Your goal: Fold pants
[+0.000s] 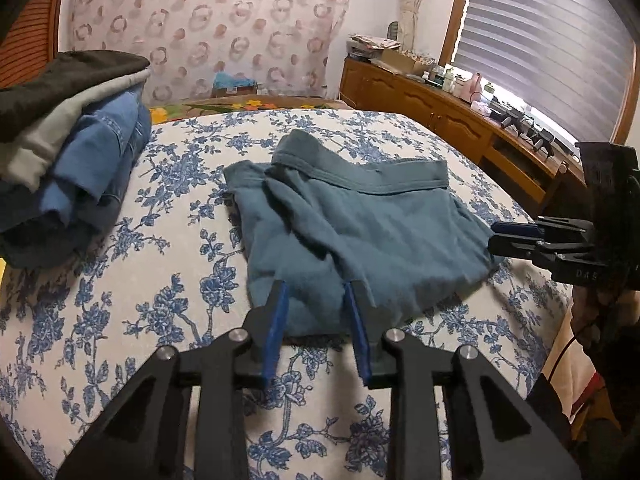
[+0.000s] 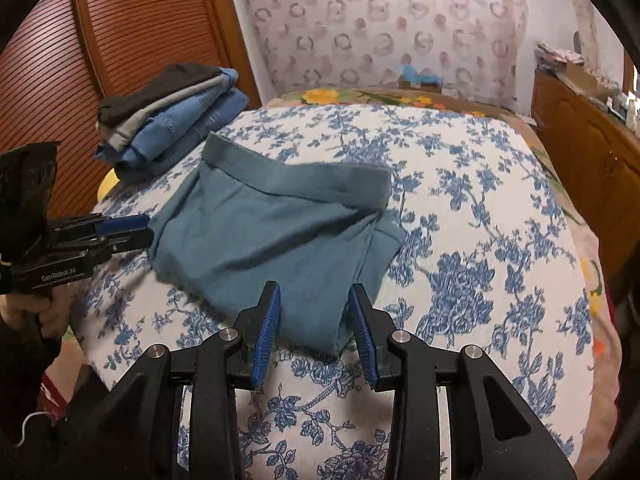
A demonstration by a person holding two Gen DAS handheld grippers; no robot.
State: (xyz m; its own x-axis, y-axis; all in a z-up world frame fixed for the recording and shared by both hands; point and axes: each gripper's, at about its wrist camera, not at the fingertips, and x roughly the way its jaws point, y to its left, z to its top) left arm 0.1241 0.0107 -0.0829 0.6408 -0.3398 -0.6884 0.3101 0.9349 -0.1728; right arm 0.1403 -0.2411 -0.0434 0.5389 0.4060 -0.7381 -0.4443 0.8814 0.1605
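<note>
The teal pants (image 1: 352, 224) lie folded into a compact bundle on the blue-flowered bedspread (image 1: 168, 288), waistband at the far side. They also show in the right wrist view (image 2: 272, 236). My left gripper (image 1: 316, 292) is open, its fingers over the near edge of the bundle, nothing held. My right gripper (image 2: 314, 296) is open over the bundle's other near edge, also empty. In the left wrist view the right gripper (image 1: 496, 236) sits at the bundle's right edge; in the right wrist view the left gripper (image 2: 140, 230) sits at its left edge.
A stack of folded clothes (image 1: 68, 152), jeans under grey and black garments, sits at the bed's far left, also in the right wrist view (image 2: 168, 120). A wooden dresser (image 1: 448, 120) with clutter runs along the right under the window. A slatted wooden door (image 2: 100, 40) stands left.
</note>
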